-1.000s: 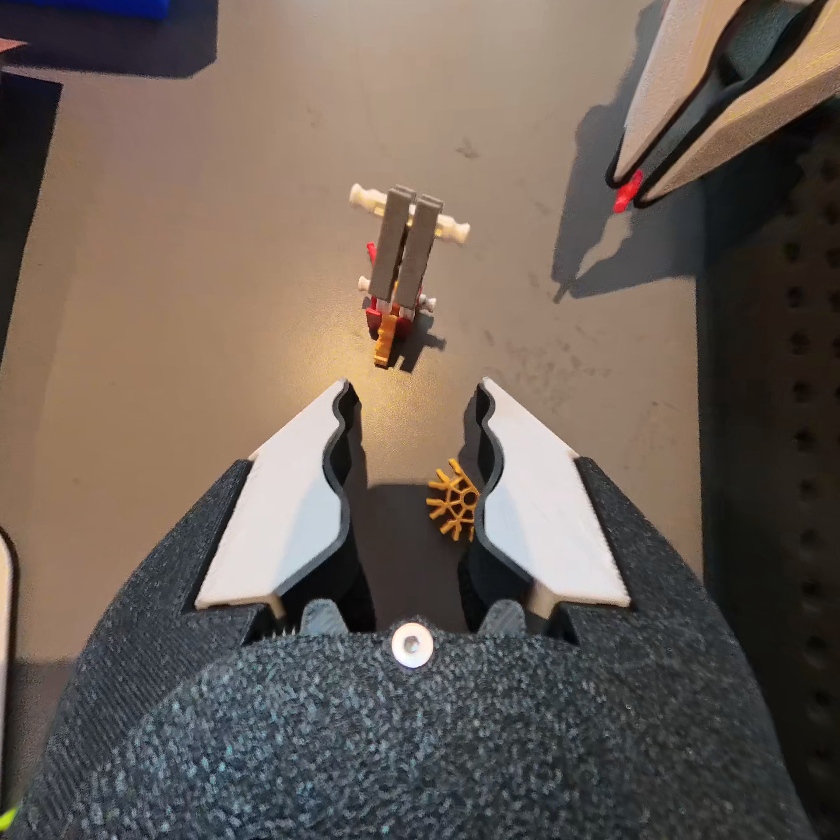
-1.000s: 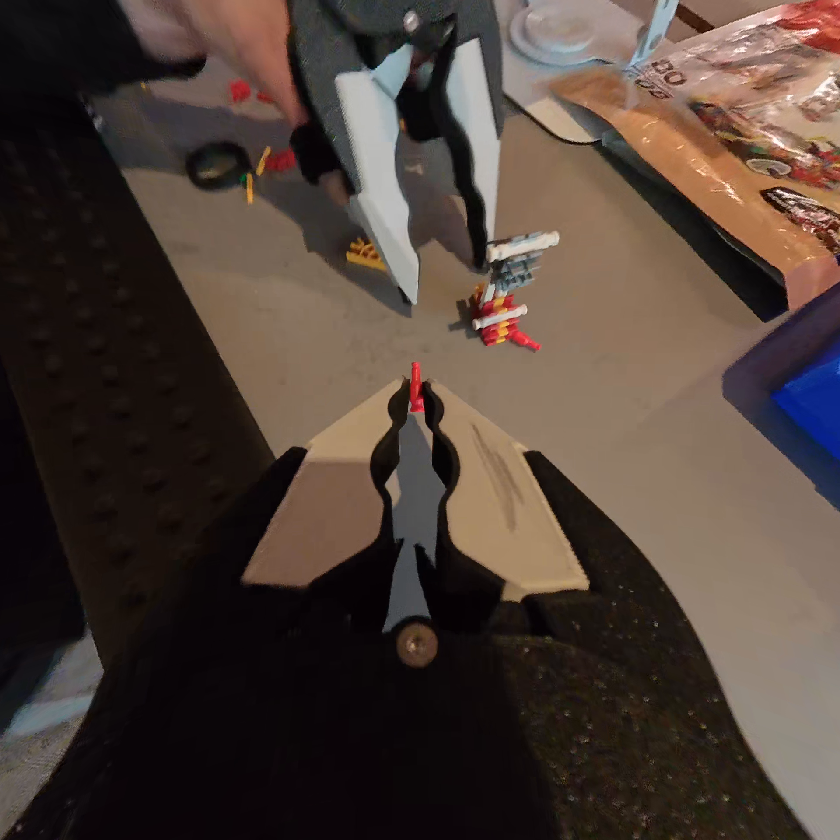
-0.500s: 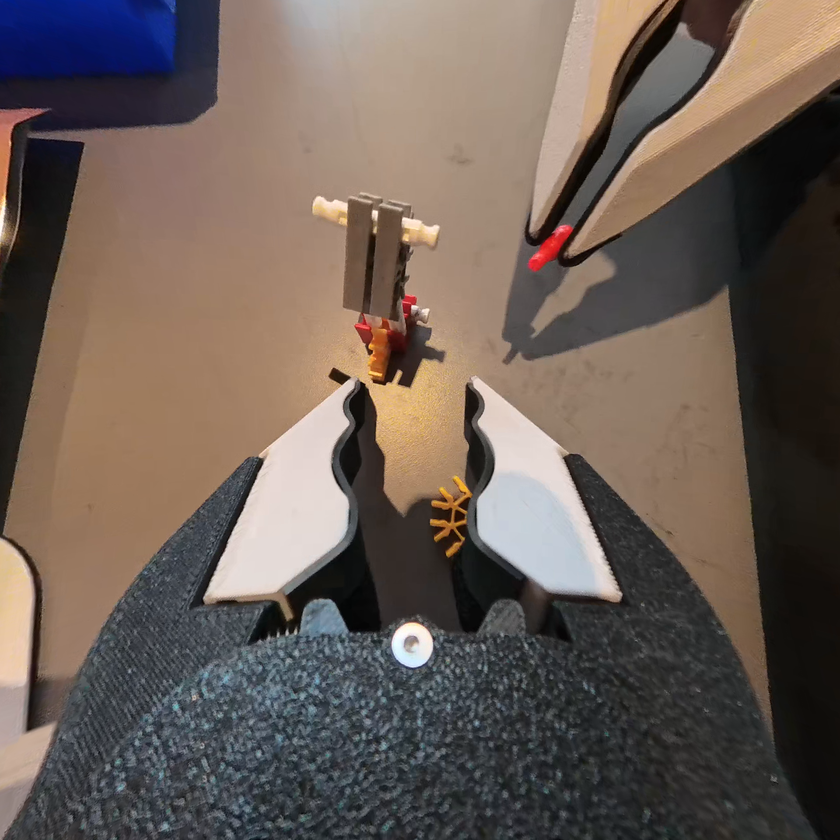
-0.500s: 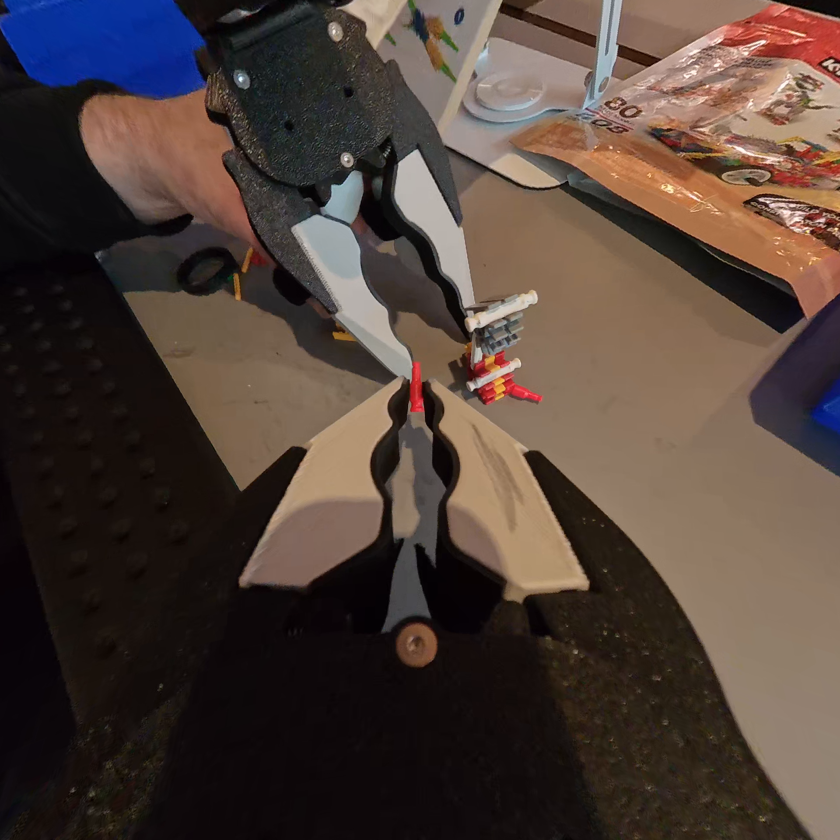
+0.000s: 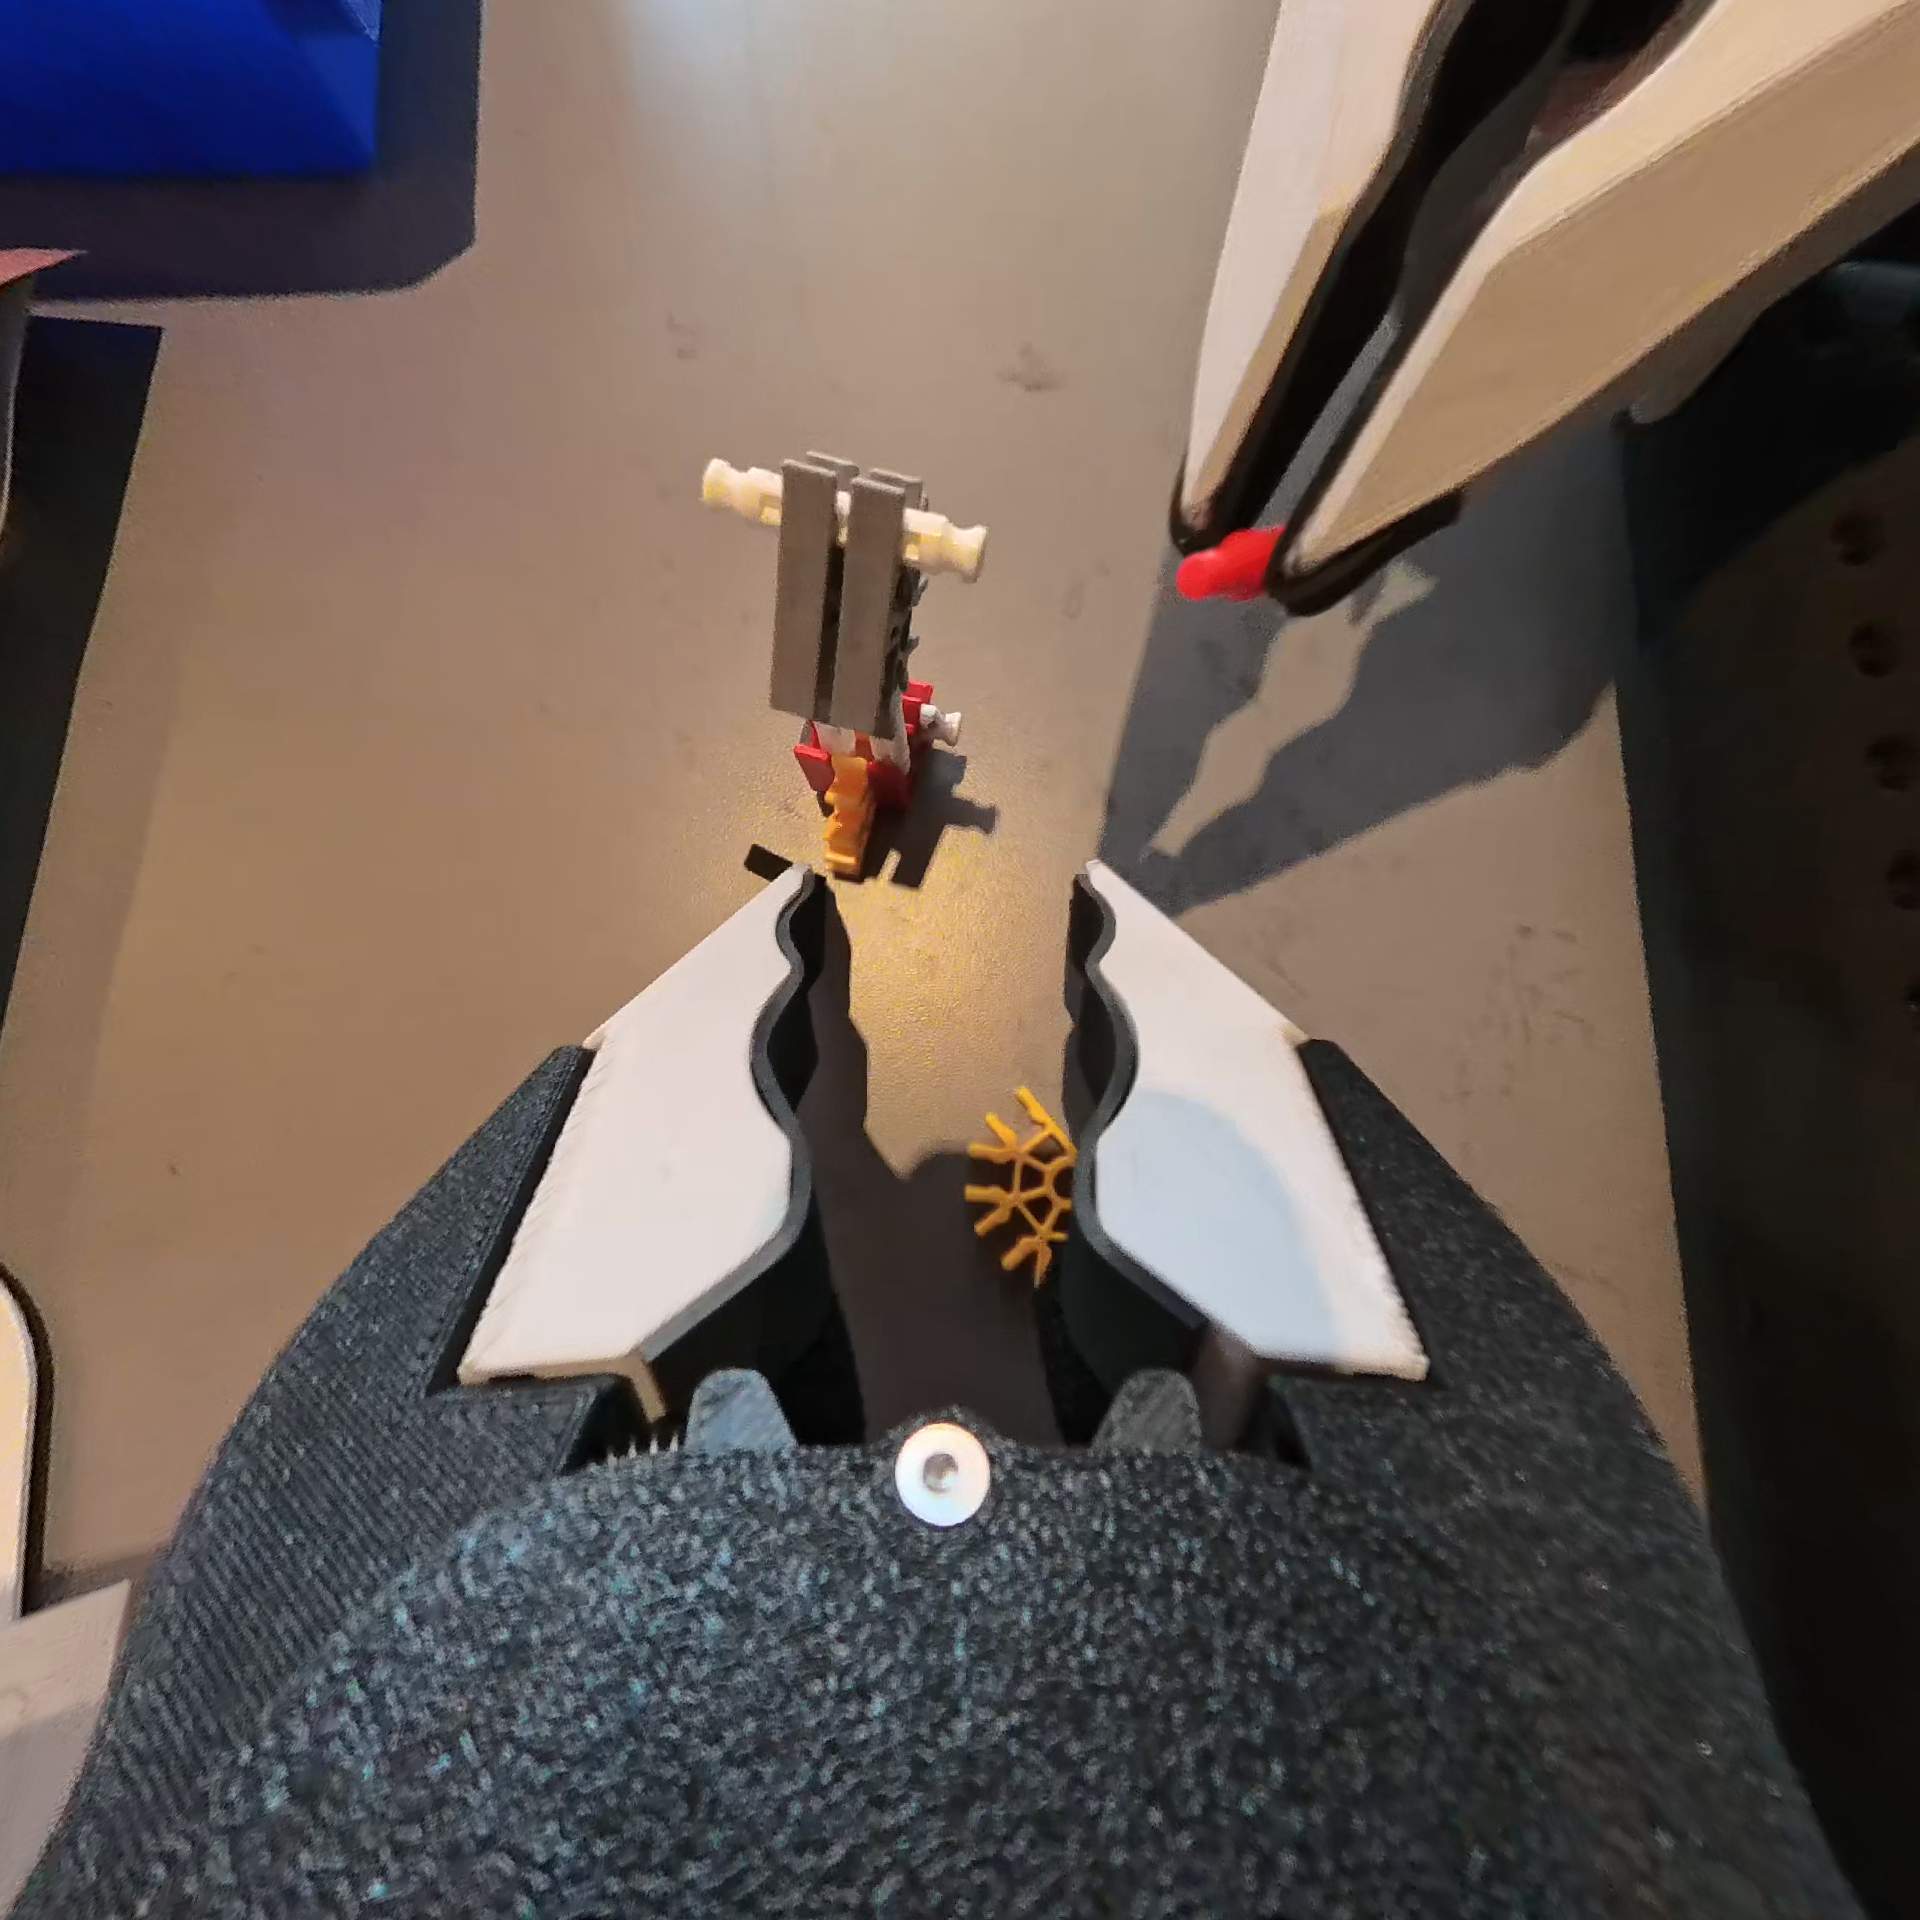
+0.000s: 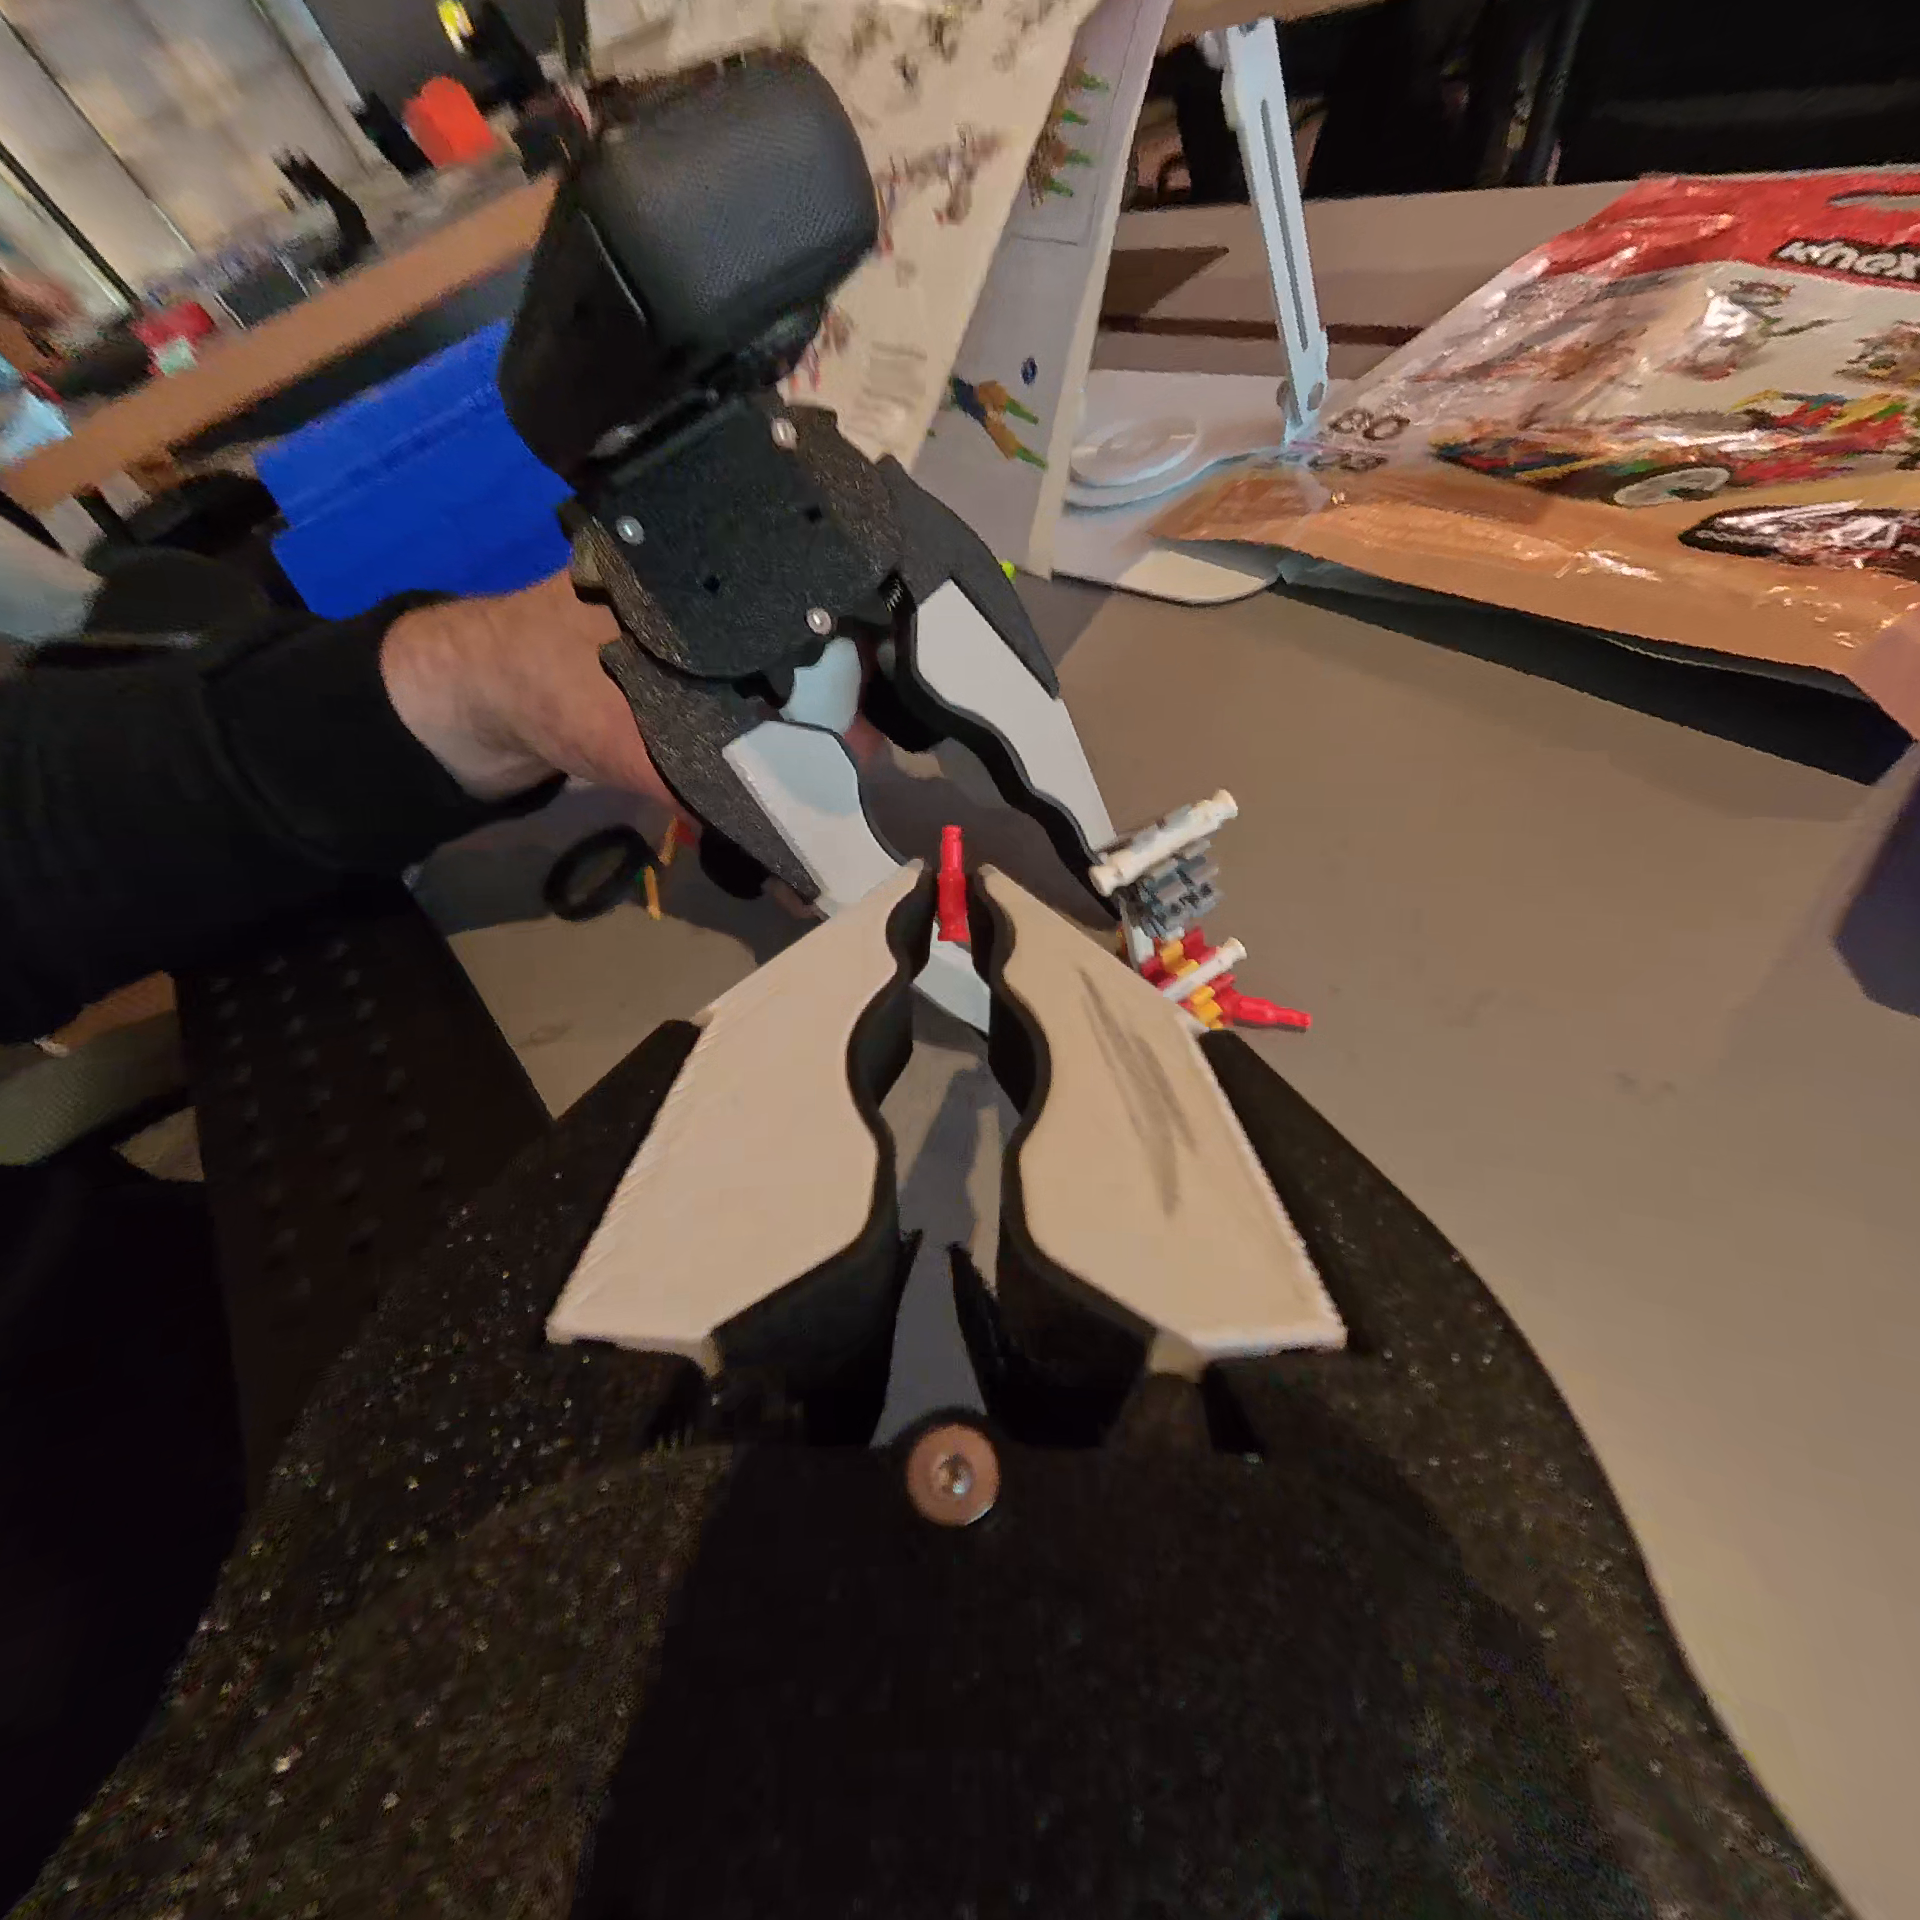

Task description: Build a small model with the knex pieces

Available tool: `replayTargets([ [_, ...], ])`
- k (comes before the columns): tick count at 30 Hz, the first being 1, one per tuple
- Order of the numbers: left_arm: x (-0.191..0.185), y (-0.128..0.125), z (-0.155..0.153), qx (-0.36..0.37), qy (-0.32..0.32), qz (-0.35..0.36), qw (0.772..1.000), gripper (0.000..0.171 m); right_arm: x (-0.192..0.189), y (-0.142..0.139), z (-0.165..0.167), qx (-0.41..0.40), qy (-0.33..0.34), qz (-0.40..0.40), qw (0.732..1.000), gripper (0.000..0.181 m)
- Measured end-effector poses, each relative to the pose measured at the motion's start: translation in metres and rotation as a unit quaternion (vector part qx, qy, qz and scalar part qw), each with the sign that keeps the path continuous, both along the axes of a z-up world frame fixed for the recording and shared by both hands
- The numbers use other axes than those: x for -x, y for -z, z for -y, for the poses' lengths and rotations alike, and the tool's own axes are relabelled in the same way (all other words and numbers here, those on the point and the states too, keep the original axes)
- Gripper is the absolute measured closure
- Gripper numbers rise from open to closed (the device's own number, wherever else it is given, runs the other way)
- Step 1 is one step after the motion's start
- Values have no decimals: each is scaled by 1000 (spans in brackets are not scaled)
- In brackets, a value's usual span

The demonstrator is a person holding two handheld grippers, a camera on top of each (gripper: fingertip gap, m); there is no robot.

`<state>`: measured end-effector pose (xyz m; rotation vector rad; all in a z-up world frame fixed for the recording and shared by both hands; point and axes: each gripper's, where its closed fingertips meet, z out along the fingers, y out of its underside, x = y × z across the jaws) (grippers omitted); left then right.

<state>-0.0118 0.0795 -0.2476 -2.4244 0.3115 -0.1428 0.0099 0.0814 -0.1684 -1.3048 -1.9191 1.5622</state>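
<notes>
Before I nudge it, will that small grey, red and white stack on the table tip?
Probably. The small stack stands tall on a narrow red base, grey bars up top, so it looks top-heavy. Being snapped-together plastic pieces, it likely slides lightly and may come apart.

My left gripper (image 5: 940, 888): white fingers, speckled black body | my right gripper (image 6: 951, 883): cream fingers around a red peg (image 6: 950, 883) | toy model (image 5: 852, 644): grey slats, white rods, red and orange base | yellow snowflake-shaped piece (image 5: 1023, 1184) | table (image 5: 416, 727): plain grey-tan | blue box (image 6: 416, 488) | red-and-orange printed bag (image 6: 1621, 416).
</notes>
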Motion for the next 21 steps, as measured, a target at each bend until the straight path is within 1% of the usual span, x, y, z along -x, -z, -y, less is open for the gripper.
replayTargets([
  [3, -1, -13, -1, -25, -3, 18, 1000, 126, 4, -12, 2, 53, 14, -11, 998, 176],
  [5, -1, -21, -1, -38, -1, 9, 999, 126, 8, -20, 2, 93, 27, -16, 995, 176],
  [8, -3, -23, 0, -42, 6, 3, 999, 124, 12, -28, 6, 142, 29, -20, 989, 176],
  [13, 0, -25, -1, -50, -4, 1, 999, 125, 22, -43, 18, 142, 23, -50, 988, 176],
  [16, 2, -35, -2, -70, -8, 1, 998, 126, 31, -54, 21, 133, 25, -74, 988, 176],
  [21, 8, -50, -3, -99, -15, -18, 995, 128, 44, -67, 22, 149, 30, -100, 983, 176],
])
